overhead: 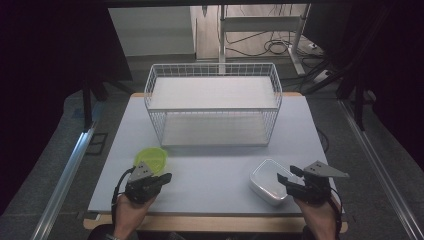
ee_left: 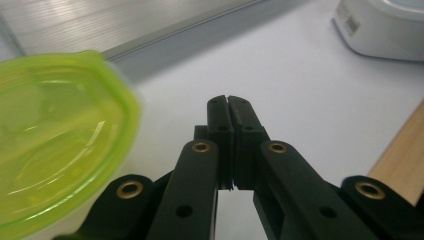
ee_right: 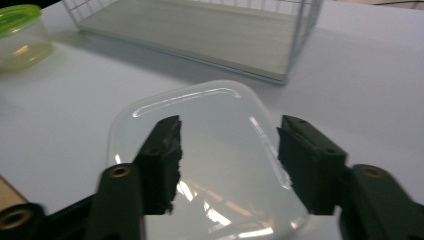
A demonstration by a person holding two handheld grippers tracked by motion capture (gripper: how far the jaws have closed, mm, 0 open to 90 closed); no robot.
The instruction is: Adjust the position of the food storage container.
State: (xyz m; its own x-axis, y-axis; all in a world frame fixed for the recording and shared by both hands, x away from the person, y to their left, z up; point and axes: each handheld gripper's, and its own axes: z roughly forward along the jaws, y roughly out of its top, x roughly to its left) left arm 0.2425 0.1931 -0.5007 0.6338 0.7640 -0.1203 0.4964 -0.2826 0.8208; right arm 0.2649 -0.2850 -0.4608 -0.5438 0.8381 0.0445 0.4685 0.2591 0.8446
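Left tongs (ee_left: 228, 100) clenched empty, green-lidded container (ee_left: 55, 145) just beside them, right tongs (ee_right: 227, 150) parted astride clear lidded box (ee_right: 210, 165), grip unconfirmed, high view adds wire basket (overhead: 214, 75) beyond both.

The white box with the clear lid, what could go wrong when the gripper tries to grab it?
The right gripper hangs over the white box with its jaws only partly open, and the lid looks wider than that gap, so the jaws might land on top and slip off the smooth plastic. The box also sits near the table's front edge, so a push could slide it off. The left gripper is shut beside the green-lidded tub and could nudge it.
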